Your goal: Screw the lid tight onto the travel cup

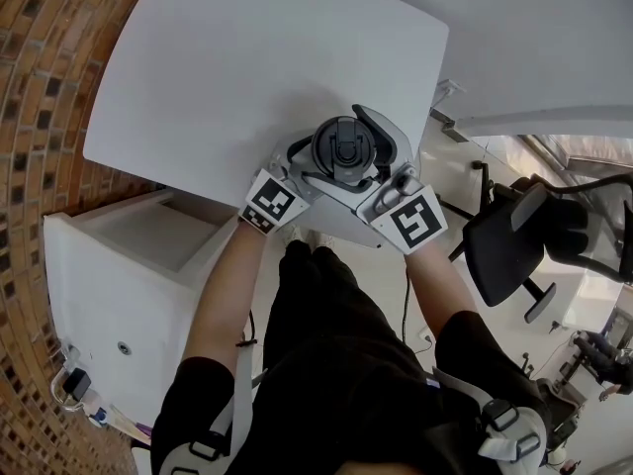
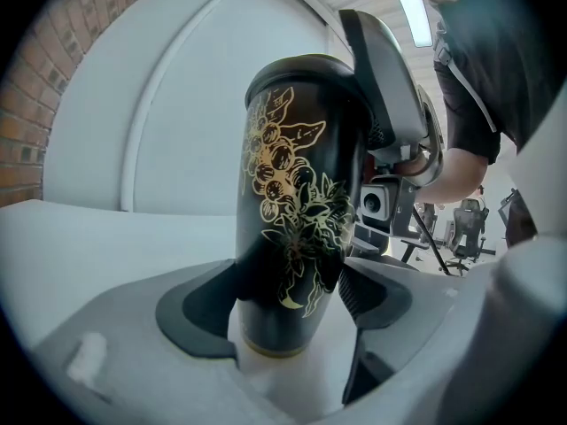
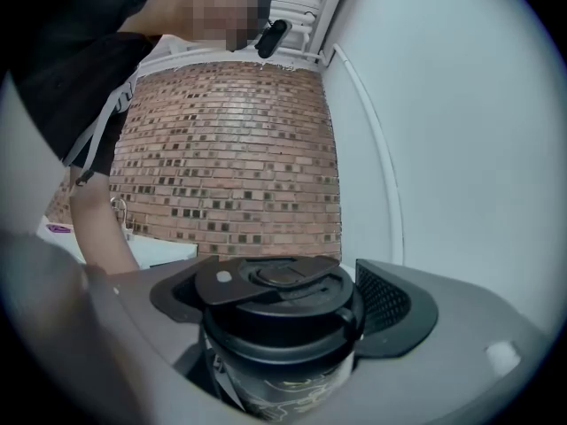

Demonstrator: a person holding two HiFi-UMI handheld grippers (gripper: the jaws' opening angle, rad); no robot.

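Note:
A black travel cup (image 2: 297,211) with a gold flower print stands upright near the front edge of the white table (image 1: 247,67). Its black lid (image 3: 279,295) sits on top, flip tab lying flat. My left gripper (image 2: 288,317) is shut on the cup's lower body, one dark pad on each side just above the base. My right gripper (image 3: 283,312) is shut around the lid's rim from the other side. From the head view, the lid (image 1: 344,151) shows between both grippers: the left gripper (image 1: 315,168) comes in from the lower left, the right gripper (image 1: 358,158) from the lower right.
A brick wall (image 1: 40,117) runs along the left. A white cabinet (image 1: 129,265) stands below the table's left side. A black office chair (image 1: 514,236) is at the right, and a second white tabletop (image 1: 554,47) lies at the upper right. The person's legs are under the table edge.

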